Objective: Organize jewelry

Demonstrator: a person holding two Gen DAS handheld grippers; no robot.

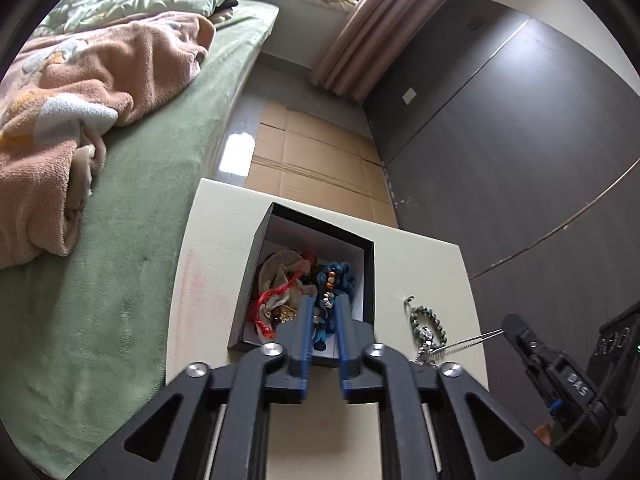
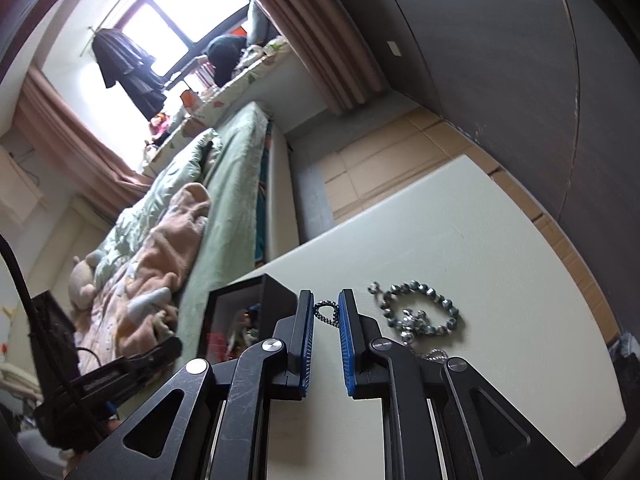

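A black open box point(image 1: 320, 221) stands on a cream table point(image 1: 424, 268) and holds a blue bead piece point(image 1: 334, 276), red cord and a beige pouch. My left gripper point(image 1: 323, 304) hangs over the box with its jaws a little apart; the blue beads show in the gap, and no pad presses on them. To the right of the box, a grey-green bead bracelet point(image 2: 420, 308) lies on the table. My right gripper point(image 2: 325, 300) is shut on a silver chain point(image 2: 326, 314), lifted above the tabletop. In the left wrist view the silver chain point(image 1: 468, 342) runs taut from the right gripper point(image 1: 505, 329) down to the bracelet point(image 1: 426, 320).
A bed with a green sheet point(image 1: 132, 248) and a peach blanket point(image 1: 100, 80) runs along the table's left side. Flattened cardboard point(image 1: 320, 152) covers the floor beyond the table. A dark wardrobe wall point(image 1: 500, 140) stands on the right, with a curtain point(image 1: 352, 40) in the far corner.
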